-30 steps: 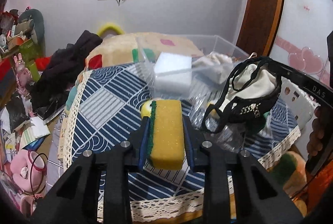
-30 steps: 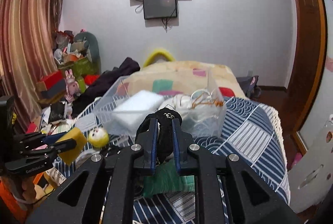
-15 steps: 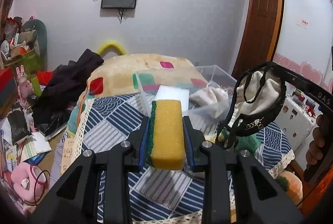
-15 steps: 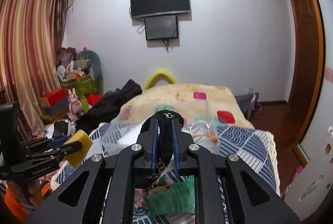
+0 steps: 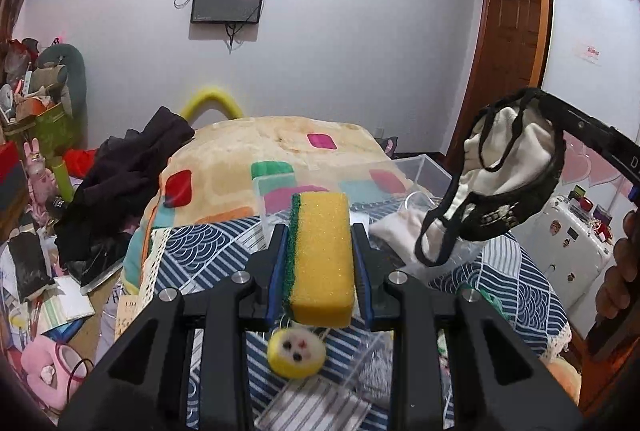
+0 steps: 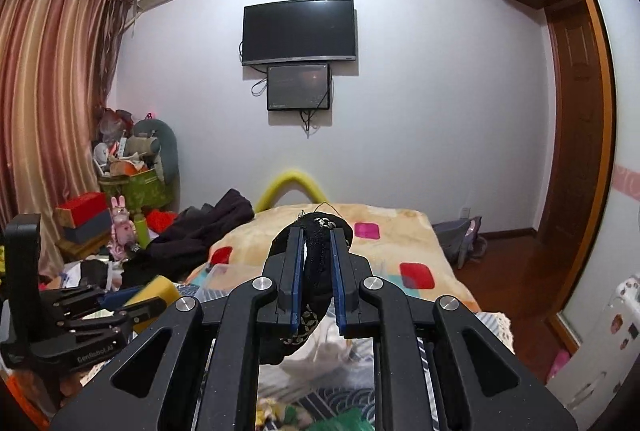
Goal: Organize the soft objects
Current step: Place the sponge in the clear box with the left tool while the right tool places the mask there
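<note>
The left gripper (image 5: 320,251) is clamped on a sponge (image 5: 320,255), yellow foam with a green scouring layer along its left side, held lengthwise between the pads and lifted above the table (image 5: 208,251) with its blue patterned cloth. The right gripper (image 6: 316,271) is closed on a black-and-white cloth pouch (image 5: 508,191), which hangs from the fingers with its black straps dangling; in the right wrist view only the dark fabric (image 6: 316,263) pinched between the pads shows. A clear bin (image 5: 424,171) sits on the table beyond the sponge, with something white inside, and it looks like the likely place for both items. A small yellow plush ball (image 5: 296,351) with a face lies on the cloth below the left gripper. The sponge is light and springy: it gives under the pads, so a grip across its long sides, as now, should hold well without crushing it, and it should drop cleanly on release. The pouch is limp and light, with loose straps that could snag on the bin rim or on a finger; it is best held by a bunched fold of the body, not by a strap, and lowered well into the bin before letting go.
</note>
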Tool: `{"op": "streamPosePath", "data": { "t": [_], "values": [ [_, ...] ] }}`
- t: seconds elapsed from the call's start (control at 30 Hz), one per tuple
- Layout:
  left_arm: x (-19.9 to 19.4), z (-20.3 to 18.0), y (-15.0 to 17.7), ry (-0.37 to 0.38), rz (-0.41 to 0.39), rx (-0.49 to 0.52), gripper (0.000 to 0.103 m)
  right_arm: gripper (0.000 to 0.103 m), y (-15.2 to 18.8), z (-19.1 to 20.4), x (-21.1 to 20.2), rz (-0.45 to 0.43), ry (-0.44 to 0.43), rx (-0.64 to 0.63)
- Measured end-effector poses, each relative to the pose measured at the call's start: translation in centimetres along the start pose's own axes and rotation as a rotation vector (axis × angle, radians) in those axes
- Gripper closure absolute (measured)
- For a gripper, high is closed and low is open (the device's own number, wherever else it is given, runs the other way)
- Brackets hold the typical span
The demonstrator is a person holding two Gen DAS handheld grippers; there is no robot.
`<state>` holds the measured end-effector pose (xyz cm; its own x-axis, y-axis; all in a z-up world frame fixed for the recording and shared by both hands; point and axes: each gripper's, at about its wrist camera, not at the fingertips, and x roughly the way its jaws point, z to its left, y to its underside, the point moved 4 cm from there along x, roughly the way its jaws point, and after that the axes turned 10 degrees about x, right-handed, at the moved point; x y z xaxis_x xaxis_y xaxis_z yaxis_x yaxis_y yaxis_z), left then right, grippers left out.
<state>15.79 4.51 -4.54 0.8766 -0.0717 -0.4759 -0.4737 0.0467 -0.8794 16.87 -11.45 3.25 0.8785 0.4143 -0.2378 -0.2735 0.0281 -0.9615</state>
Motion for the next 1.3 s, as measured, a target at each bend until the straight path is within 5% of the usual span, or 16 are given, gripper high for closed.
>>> {"op": "streamPosePath", "data": {
  "t": [0.13, 0.73, 0.8, 0.97, 1.1, 1.3],
  "values": [
    [1.9, 0.1, -0.9, -0.003, 0.013, 0.001, 0.073, 0.091, 0.9, 0.0, 1.8, 0.018, 0.024, -0.013],
    [10.6, -0.7, 1.5, 0.021, 0.176, 0.010, 0.073, 0.091, 7.4, -1.2, 8.5, 0.355, 0.031, -0.084],
    [10.8, -0.7, 1.7, 0.025, 0.182, 0.005, 0.070, 0.091, 7.8, -1.3, 8.9, 0.377, 0.039, -0.085],
    [10.6, -1.2, 1.8, 0.013, 0.180, 0.021, 0.038, 0.088, 7.8, -1.7, 8.8, 0.395, 0.061, -0.111],
    [9.5, -1.9, 1.7, -0.022, 0.156, 0.039, 0.029, 0.062, 7.1, -2.6, 7.9, 0.363, 0.113, -0.114],
    [7.5, -2.1, 1.6, -0.019, 0.135, 0.041, 0.021, 0.035, 5.8, -4.2, 5.8, 0.344, 0.066, -0.033]
  ]
}}
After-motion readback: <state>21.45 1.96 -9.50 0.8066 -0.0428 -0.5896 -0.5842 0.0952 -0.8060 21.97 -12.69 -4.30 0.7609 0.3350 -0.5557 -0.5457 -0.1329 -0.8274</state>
